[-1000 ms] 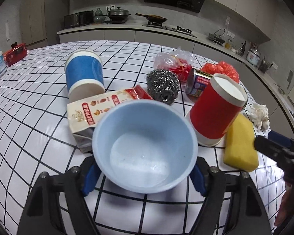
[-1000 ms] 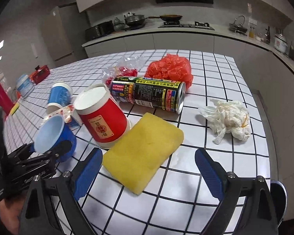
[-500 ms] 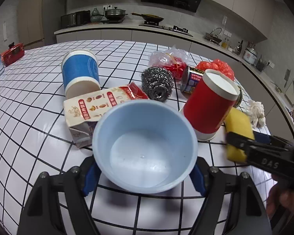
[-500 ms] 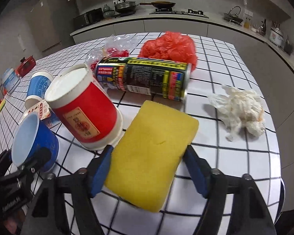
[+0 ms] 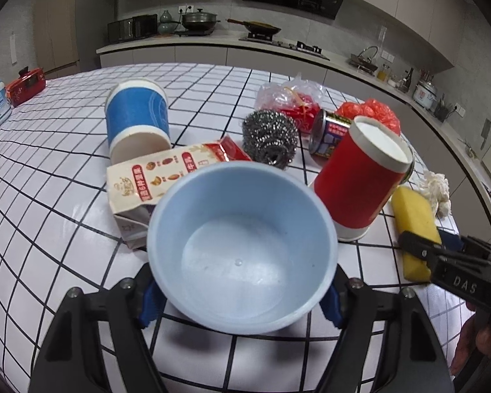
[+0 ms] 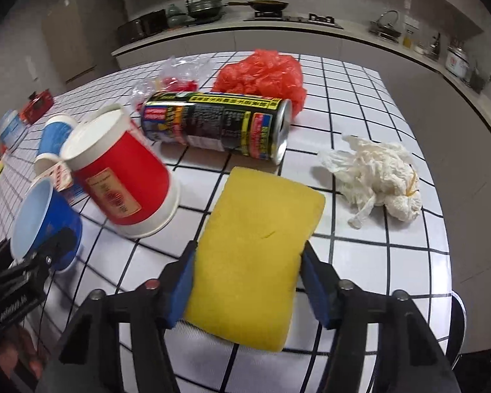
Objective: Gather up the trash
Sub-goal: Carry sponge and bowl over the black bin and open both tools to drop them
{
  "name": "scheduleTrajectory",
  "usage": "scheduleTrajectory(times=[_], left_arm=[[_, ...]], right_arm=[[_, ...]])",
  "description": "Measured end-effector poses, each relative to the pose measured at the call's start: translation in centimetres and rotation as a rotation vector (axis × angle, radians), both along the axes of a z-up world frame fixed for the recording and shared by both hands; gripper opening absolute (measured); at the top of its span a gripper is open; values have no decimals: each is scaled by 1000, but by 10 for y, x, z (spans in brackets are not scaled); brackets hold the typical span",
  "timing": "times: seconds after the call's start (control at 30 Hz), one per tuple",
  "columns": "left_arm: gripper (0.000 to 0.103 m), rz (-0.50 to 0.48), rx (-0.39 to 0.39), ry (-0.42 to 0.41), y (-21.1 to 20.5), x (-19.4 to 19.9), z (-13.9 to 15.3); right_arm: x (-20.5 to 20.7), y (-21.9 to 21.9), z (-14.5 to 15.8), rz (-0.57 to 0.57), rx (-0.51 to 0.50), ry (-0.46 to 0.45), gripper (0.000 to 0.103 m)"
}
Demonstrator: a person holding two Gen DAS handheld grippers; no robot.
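Trash is spread over the tiled table [image 6: 360, 255]: two upturned paper cups, one red [image 6: 121, 177] and one blue [image 5: 137, 121], one can [image 6: 219, 124] on its side, one crumpled tissue [image 6: 376, 177], one snack box [image 5: 154, 180], one steel scourer [image 5: 270, 137], one red plastic bag [image 6: 262, 75], one clear bag [image 5: 291, 98] and one yellow sponge [image 6: 255, 255].

Your right gripper [image 6: 248, 281] has its fingers [image 6: 183, 278] pressed against both sides of the sponge, near the table's near edge. Half a second ago they stood just off its sides; a second ago they were spread wide.

Your left gripper [image 5: 242, 294] has kept its fingers clamped on the one blue bowl [image 5: 242, 255], unchanged.

The red cup leans just left of the sponge, and the can lies just behind it. Bare tiles lie to the right, between sponge and tissue, out to the table's right edge.
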State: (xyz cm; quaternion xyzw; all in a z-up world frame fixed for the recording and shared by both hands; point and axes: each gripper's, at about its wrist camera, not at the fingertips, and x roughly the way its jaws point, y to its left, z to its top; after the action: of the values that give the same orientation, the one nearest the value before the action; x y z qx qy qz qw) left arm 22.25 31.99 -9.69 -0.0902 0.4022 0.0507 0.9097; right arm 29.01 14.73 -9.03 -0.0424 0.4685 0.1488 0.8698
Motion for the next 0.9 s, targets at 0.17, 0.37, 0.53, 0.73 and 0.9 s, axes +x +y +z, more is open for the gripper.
scheduleTrajectory(times=[0.17,0.37,0.53,0.73,0.9], left_arm=[[77,-10,7,-30,-10,-10,8],[77,-26,9,-43,-33,-16,14],[77,-48,17,-44,-60,-20,17],[77,-88,30,-48,-98,-24,20],[77,-128,44,-53,-138,-27,23]], right_arm=[[-15,-13,9,11,28,-33,56],[-27,-33,22,17,27,-66,56],[-35,-57,30,6,29,-81,56],[-43,-98,38,-15,44,-94,56],[-54,-145,44,-32,62,-108,56]])
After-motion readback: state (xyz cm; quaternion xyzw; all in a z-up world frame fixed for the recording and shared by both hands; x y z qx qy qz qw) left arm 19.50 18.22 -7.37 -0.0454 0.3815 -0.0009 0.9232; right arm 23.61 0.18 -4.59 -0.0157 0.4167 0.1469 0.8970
